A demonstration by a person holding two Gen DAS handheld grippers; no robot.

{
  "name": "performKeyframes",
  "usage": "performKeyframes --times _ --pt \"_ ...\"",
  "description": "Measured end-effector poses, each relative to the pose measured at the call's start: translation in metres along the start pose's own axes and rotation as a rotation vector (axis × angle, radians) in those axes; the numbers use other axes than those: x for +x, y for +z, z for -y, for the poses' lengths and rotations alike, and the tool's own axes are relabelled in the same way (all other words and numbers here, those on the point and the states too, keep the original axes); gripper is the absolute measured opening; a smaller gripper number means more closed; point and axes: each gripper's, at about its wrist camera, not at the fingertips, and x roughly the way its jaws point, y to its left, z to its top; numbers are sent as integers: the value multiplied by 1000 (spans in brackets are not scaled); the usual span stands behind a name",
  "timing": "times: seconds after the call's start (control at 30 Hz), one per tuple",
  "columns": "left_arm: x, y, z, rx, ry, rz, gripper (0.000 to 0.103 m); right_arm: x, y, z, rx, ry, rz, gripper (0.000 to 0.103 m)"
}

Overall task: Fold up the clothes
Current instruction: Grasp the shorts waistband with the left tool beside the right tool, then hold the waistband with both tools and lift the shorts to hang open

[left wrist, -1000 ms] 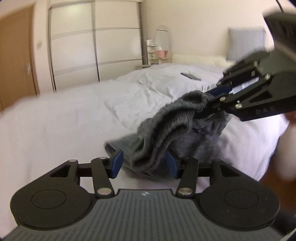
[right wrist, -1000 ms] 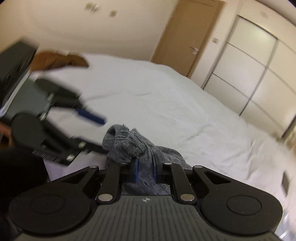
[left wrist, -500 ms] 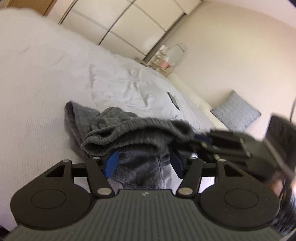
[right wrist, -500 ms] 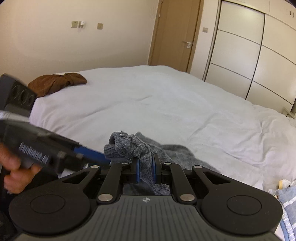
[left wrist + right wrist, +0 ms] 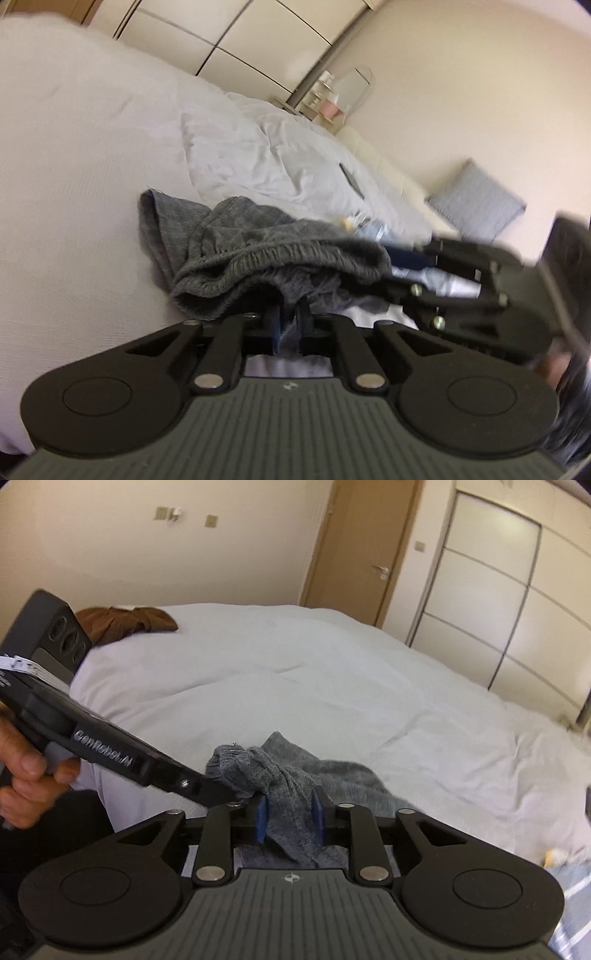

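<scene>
Right now the left gripper (image 5: 288, 328) pinches the grey knit garment (image 5: 280, 254) just ahead; the right gripper (image 5: 290, 818) looks slackened, fabric between its pads. That bunched hem could slip free.

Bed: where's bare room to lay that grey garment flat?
Widest bare sheet lies between the grey garment and the brown clothes, stretching toward the door. Crowded at the near edge, where left tongs and right tongs meet the garment.
</scene>
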Motion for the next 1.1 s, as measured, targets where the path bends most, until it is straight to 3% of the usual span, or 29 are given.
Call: performKeyframes --times 0.13,0.17,0.2,0.33,0.47,0.6,0.7,0.87,1.0,1.1 --pt "-11 -7 0 63 14 -22 4 7 1 -13 -80 26 -14 26" --pt "-15 -8 0 83 17 -26 4 9 1 -15 -89 39 -17 21" --pt "-19 -9 1 114 25 -30 4 7 2 -11 -67 31 -5 3" --pt "-40 0 -3 220 90 -3 4 -4 6 9 49 -26 53 3" --pt "-59 16 -16 249 171 44 5 -15 10 30 166 -82 112 4" --pt "-57 14 -26 186 214 27 13 -27 15 50 283 -138 170 4" --pt "-55 -2 -30 107 221 3 40 -25 10 54 339 -142 167 5" --pt "-52 -28 -47 -115 121 -9 45 -21 5 50 380 -124 167 5" --pt "-35 -33 -67 -294 76 35 46 -33 6 55 394 -125 200 5" --pt "-21 -25 -75 -332 65 74 43 -40 9 57 393 -137 212 5"
